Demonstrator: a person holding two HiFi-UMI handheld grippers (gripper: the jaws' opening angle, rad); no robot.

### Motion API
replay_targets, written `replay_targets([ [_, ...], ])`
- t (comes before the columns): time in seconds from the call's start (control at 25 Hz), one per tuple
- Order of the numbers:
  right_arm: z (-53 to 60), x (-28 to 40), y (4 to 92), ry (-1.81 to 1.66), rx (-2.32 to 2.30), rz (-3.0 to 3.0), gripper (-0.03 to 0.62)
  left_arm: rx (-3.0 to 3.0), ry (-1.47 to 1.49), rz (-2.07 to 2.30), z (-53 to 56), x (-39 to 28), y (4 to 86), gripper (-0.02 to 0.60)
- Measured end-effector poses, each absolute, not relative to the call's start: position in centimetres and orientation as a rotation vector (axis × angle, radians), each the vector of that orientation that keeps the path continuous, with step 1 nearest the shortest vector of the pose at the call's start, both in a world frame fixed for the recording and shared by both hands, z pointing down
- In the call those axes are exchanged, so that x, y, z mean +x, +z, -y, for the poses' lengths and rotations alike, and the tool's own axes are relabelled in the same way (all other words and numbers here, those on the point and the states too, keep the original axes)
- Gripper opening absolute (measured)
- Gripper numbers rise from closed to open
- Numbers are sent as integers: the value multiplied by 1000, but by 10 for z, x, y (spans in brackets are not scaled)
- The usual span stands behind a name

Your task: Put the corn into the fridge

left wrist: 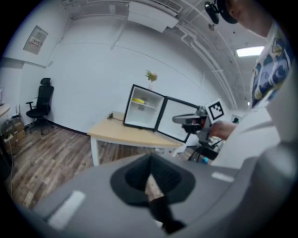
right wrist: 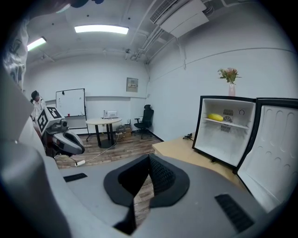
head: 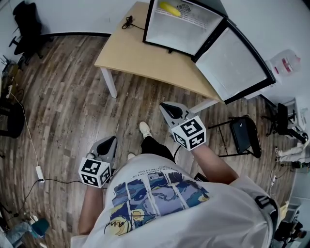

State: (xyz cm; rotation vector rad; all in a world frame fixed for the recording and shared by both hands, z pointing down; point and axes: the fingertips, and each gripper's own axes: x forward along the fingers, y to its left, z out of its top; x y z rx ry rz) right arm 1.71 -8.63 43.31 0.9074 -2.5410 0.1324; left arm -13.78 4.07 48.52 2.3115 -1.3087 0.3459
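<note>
The yellow corn (head: 169, 8) lies on the upper shelf of the small open fridge (head: 181, 30), which stands on the wooden table (head: 140, 53). Its door (head: 235, 58) is swung wide to the right. The right gripper view shows the corn (right wrist: 215, 117) far ahead on the shelf, and in the left gripper view the corn (left wrist: 138, 100) is small and distant. My left gripper (head: 110, 140) and right gripper (head: 164, 105) hang close to my body over the floor, well short of the table. Both are shut, left gripper (left wrist: 150, 160) and right gripper (right wrist: 149, 159) alike, with nothing between the jaws.
A black folding chair (head: 244, 135) stands right of me, beside the table's near corner. A power strip with cable (head: 39, 172) lies on the wood floor at left. An office chair (head: 26, 24) is at the far left. A round table (right wrist: 103, 122) stands across the room.
</note>
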Motion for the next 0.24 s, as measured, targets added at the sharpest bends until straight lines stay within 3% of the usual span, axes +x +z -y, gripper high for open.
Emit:
replay_targets([
  [0.24, 98, 22, 438, 142, 921, 2528, 11, 2313, 346, 1307, -28, -139, 487, 9],
])
